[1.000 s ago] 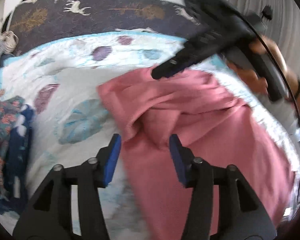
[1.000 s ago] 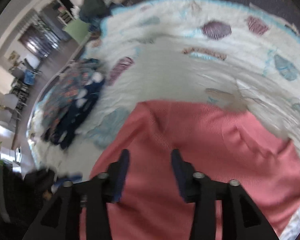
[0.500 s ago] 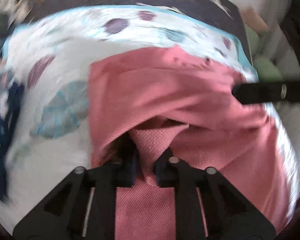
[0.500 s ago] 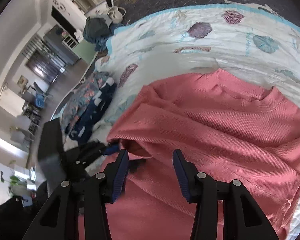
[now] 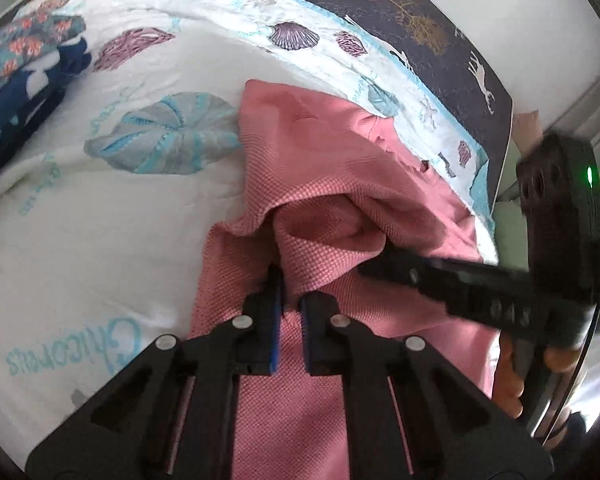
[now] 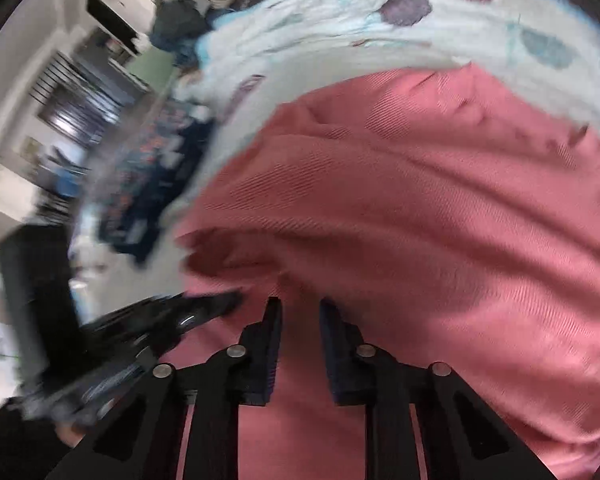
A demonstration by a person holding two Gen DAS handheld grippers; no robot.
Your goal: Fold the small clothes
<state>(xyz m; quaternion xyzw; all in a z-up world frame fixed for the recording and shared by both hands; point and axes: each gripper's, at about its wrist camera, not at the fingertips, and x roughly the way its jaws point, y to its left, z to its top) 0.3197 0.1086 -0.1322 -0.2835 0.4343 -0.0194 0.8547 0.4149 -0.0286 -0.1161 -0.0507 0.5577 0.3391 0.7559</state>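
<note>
A pink shirt [image 5: 332, 184] of fine ribbed knit lies on a bed, rumpled, with one edge lifted into a raised fold near the middle. Its neck opening [image 5: 404, 160] sits at the far right end by the quilt's blue edging, and the cloth runs from there toward the near side, so the long axis goes far to near (slightly slanted in the left wrist view).

The left gripper [image 5: 290, 292] is pressed together on the lifted fold, cloth pinched between its blue pads. The right gripper [image 6: 300, 312] is closing; pink cloth bunches at its tips, with a narrow gap still showing between the pads, which do not clamp it.

The shirt rests on a white quilt [image 5: 100, 208] printed with shells and leaves. A dark blanket [image 5: 432, 36] with deer and trees lies beyond it. A heap of navy and floral clothes [image 5: 24, 64] sits at the far left. The right wrist view, blurred, shows a room with furniture [image 6: 80, 92] past the bed.
</note>
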